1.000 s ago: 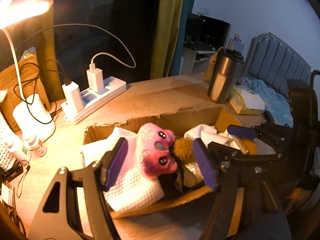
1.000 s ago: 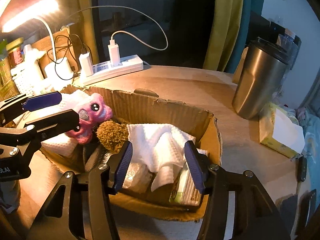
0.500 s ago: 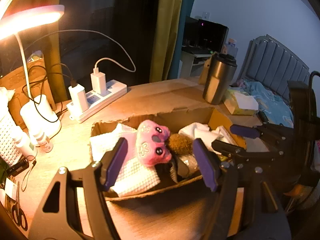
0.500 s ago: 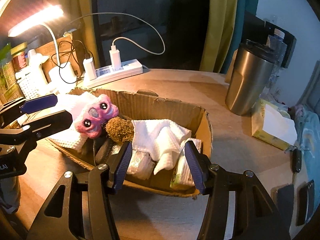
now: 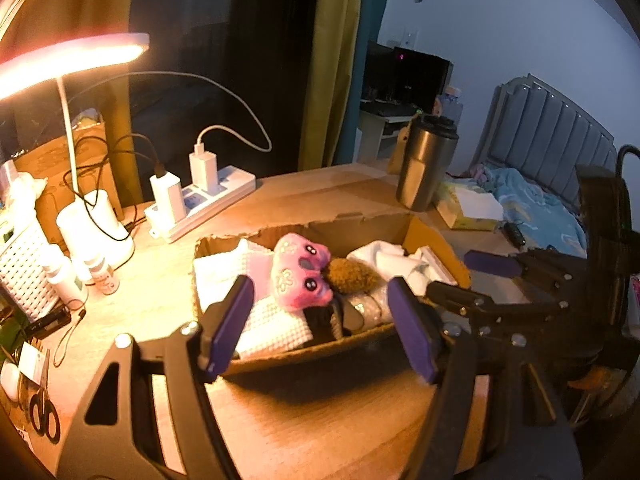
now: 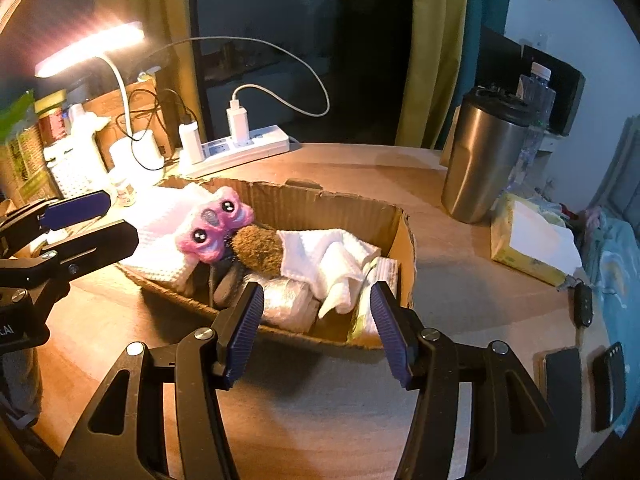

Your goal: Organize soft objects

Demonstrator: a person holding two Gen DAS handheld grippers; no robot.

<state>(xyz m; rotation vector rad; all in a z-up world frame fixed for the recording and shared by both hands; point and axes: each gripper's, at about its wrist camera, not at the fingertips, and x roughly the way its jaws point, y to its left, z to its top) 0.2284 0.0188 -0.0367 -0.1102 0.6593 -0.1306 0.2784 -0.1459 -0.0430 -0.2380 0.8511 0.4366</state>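
Observation:
A shallow cardboard box (image 5: 352, 227) (image 6: 344, 204) on the wooden desk holds a pink plush toy (image 5: 300, 278) (image 6: 214, 230), a brown furry toy (image 5: 352, 276) (image 6: 258, 250), white waffle cloths (image 5: 264, 320) (image 6: 334, 258) and wrapped packs (image 6: 288, 304). My left gripper (image 5: 320, 328) hovers open in front of the box's near wall, nothing between its fingers. My right gripper (image 6: 316, 328) hangs above the box's near edge with its jaws opening and nothing between them. Each gripper also shows at the side of the other's view.
A steel tumbler (image 6: 482, 160) and a tissue pack (image 6: 532, 246) stand right of the box. Behind it lie a power strip (image 5: 204, 204) with chargers and cables, a lit desk lamp (image 5: 76, 56), small bottles (image 5: 100, 274) and a white basket (image 5: 22, 264). Scissors (image 5: 42, 408) lie at the left edge.
Both grippers have drawn back and up from the box, which now looks smaller and farther. The right jaws have widened a little. The box's contents have not moved.

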